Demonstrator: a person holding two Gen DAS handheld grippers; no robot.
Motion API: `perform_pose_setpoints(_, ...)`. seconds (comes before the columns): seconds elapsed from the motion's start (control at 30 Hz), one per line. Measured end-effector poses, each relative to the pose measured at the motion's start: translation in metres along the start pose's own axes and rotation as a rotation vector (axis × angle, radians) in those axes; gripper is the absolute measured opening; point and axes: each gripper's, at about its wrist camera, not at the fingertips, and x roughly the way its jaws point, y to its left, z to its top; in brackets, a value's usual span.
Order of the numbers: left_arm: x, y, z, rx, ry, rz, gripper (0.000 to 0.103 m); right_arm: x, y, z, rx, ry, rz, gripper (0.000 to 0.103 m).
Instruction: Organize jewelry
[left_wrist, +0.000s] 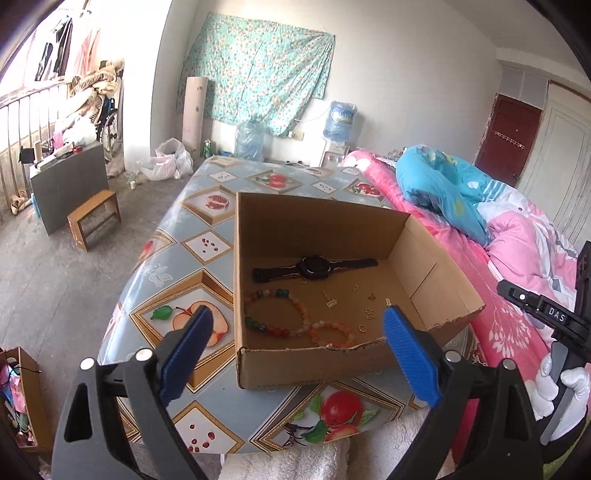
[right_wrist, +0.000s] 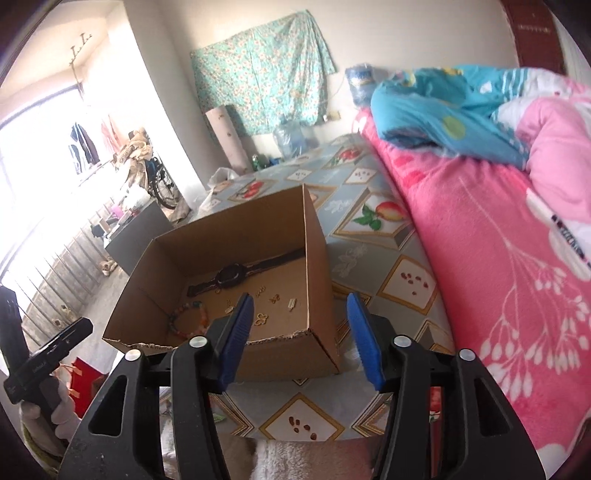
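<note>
An open cardboard box (left_wrist: 436, 291) stands on the fruit-patterned table (left_wrist: 207, 243). Inside lie a black watch (left_wrist: 314, 267), two beaded bracelets (left_wrist: 295, 325), gold rings (left_wrist: 362, 328) and small gold charms (left_wrist: 330, 302). My left gripper (left_wrist: 295, 317) is open and empty, held above the box's near edge. The box (right_wrist: 314, 236) also shows in the right wrist view with the watch (right_wrist: 232, 277) and charms (right_wrist: 273, 299). My right gripper (right_wrist: 301, 306) is open and empty, straddling the box's near right corner.
A bed with a pink quilt (left_wrist: 517, 258) and a blue pillow (left_wrist: 439, 184) borders the table on the right. A wooden stool (left_wrist: 94, 218) and grey cabinet (left_wrist: 70, 184) stand on the floor to the left. A white towel (left_wrist: 295, 458) lies at the table's near edge.
</note>
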Motion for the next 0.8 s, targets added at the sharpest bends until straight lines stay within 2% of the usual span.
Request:
perform_pose_setpoints(0.07, -0.008, -0.007, -0.006, 0.007, -0.037, 0.044, 0.098, -0.018, 0.014, -0.006, -0.063, -0.073, -0.027, 0.085)
perform_pose_setpoints(0.13, -0.009, -0.014, -0.013, -0.003, -0.055, 0.087, 0.098, -0.029, 0.025, -0.013, -0.113, -0.119, -0.041, 0.095)
perform_pose_setpoints(0.23, 0.0, -0.024, -0.024, 0.006, -0.009, 0.115, 0.098, -0.032, 0.035, -0.022, -0.147, -0.128, -0.064, 0.095)
perform_pose_setpoints(0.37, 0.012, -0.036, -0.036, 0.022, 0.055, 0.127, 0.098, -0.018, 0.037, -0.029, -0.142, -0.051, -0.059, 0.095)
perform_pose_setpoints(0.5, 0.016, -0.042, -0.043, 0.042, 0.06, 0.14, 0.098, 0.004, 0.037, -0.043, -0.125, 0.052, -0.097, 0.095)
perform_pose_setpoints(0.57, 0.021, -0.044, -0.045, 0.066, 0.073, 0.179, 0.098, 0.012, 0.039, -0.051, -0.121, 0.09, -0.104, 0.095)
perform_pose_setpoints(0.67, 0.037, -0.048, -0.046, 0.098, 0.158, 0.221, 0.098, 0.028, 0.042, -0.055, -0.117, 0.141, -0.118, 0.095)
perform_pose_setpoints(0.8, 0.053, -0.045, -0.05, 0.07, 0.236, 0.209, 0.098, 0.043, 0.047, -0.057, -0.108, 0.193, -0.127, 0.095)
